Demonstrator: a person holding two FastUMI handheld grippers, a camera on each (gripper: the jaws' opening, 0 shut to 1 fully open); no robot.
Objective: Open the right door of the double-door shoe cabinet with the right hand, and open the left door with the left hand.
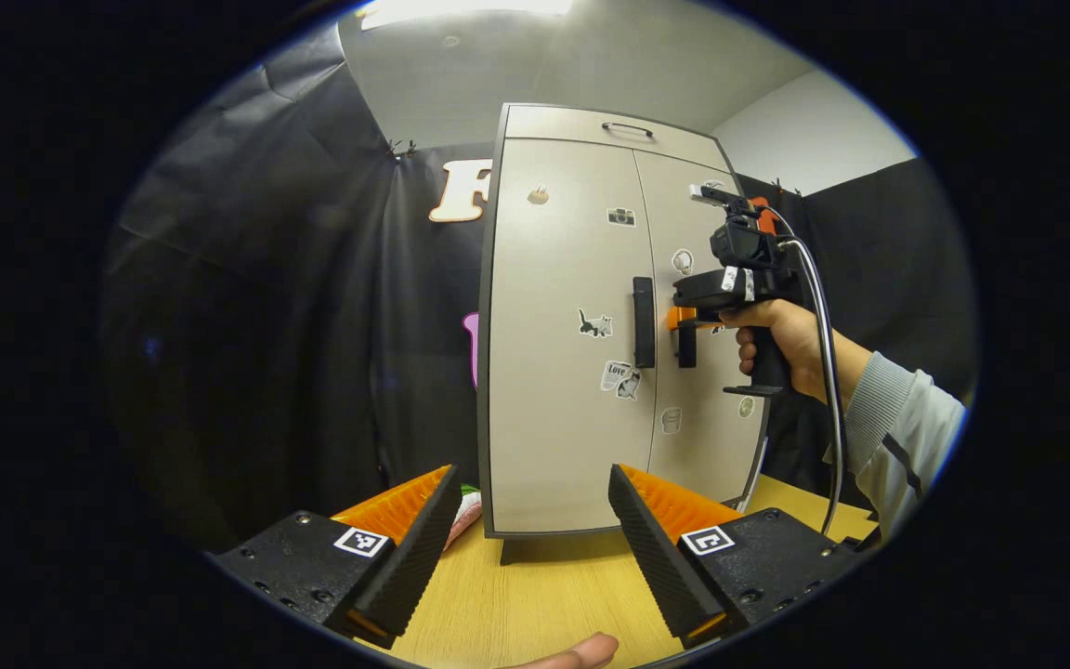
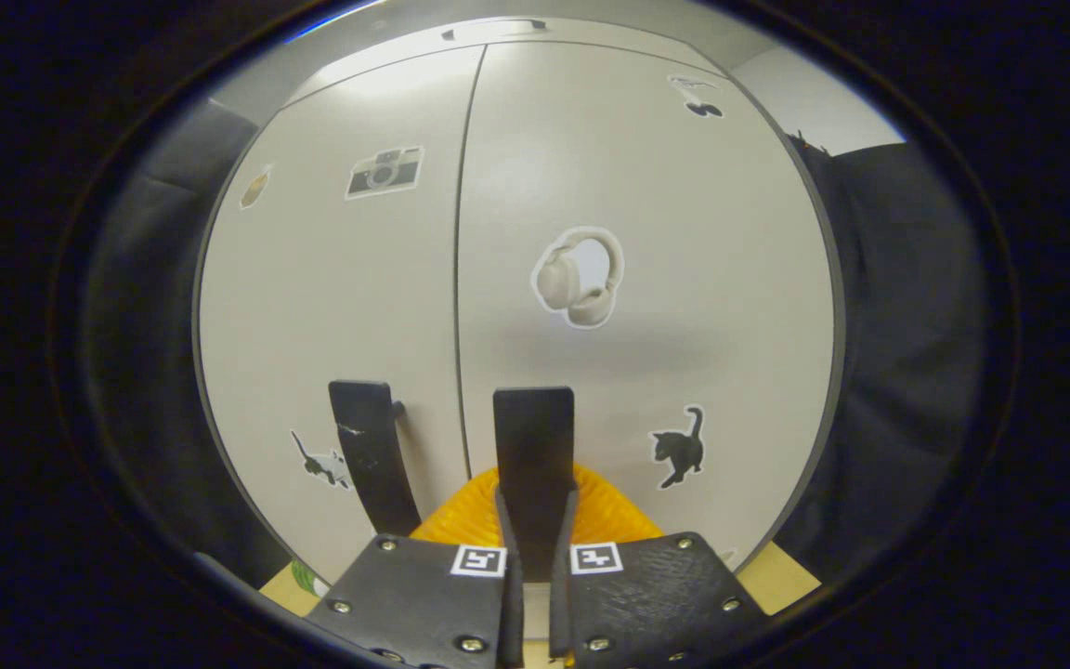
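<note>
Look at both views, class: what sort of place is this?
Probably a staged recording booth, not a home. A shoe cabinet with stickers stands on a wooden table, black cloth hangs behind it, and a person's hand holds the right gripper shut on the right door handle.

cabinet (image 1: pixel 554 390): smooth pale panel with a satin sheen, laminate by the look; darker edge band around the doors
handles (image 2: pixel 533 446): matt black, smooth, plastic by the look
stickers (image 2: pixel 578 277): flat paper or vinyl cut-outs with white borders, slightly glossy
table (image 1: pixel 535 595): light wood-grain top, smooth, matt
wall cloth (image 1: pixel 247 279): black fabric, matt, creased and folded
right gripper (image 2: pixel 535 567): fingers (image 2: pixel 507 604) closed on the right door's handle; ribbed pad faces; matt textured bodies with bright metal screws
left gripper (image 1: pixel 530 544): ribbed pads, matt plastic bodies, paper-like printed tags
cable (image 1: pixel 823 353): smooth, glossy sheath
sleeve (image 1: pixel 897 437): soft ribbed knit cloth
</note>
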